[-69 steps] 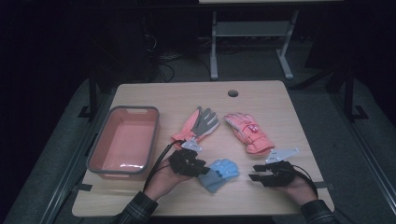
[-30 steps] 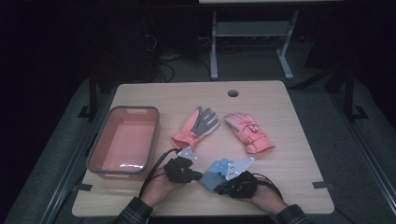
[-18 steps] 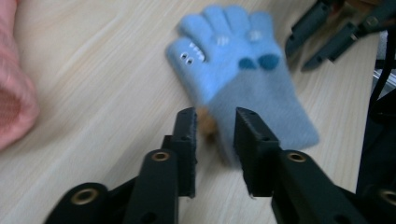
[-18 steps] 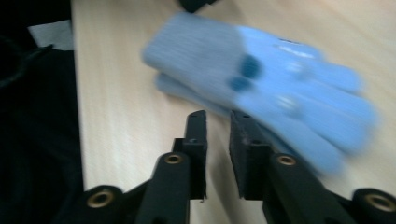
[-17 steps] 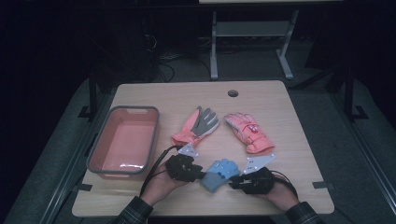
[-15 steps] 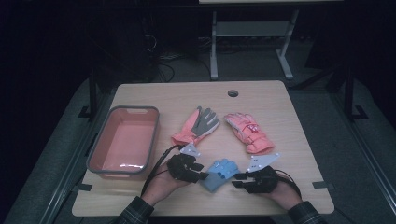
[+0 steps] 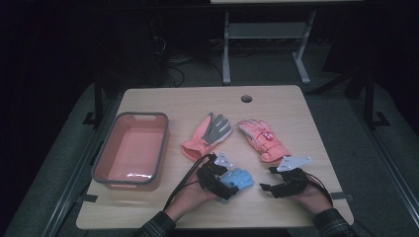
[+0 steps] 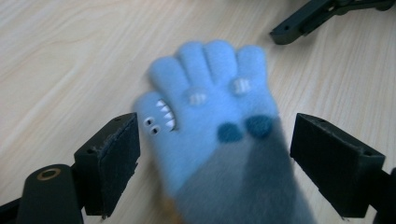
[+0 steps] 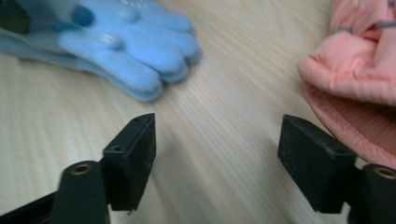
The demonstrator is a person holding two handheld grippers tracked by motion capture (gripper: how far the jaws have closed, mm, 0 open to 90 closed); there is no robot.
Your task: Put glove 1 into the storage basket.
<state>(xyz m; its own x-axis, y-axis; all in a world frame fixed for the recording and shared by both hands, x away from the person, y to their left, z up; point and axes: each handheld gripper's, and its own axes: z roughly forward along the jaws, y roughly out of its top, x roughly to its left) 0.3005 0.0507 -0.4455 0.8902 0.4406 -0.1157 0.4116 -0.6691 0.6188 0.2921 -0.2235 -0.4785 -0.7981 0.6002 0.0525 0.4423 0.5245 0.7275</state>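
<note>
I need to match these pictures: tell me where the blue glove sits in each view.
High view: blue glove lies near the table's front edge, centre, by the left claw.
Left gripper view: middle, between the open jaws, fingers away.
Right gripper view: top left, fingers pointing right.
Shared landmark: the light wooden tabletop.

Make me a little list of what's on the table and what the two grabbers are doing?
blue glove: flat on the table, between the left gripper's open jaws, pads not pressing it
left gripper: jaws just opened
right gripper: jaws just opened, nothing between them, beside the blue glove
pink-grey glove: mid-table
pink glove: right of it
bin: on the left, nothing inside
</note>
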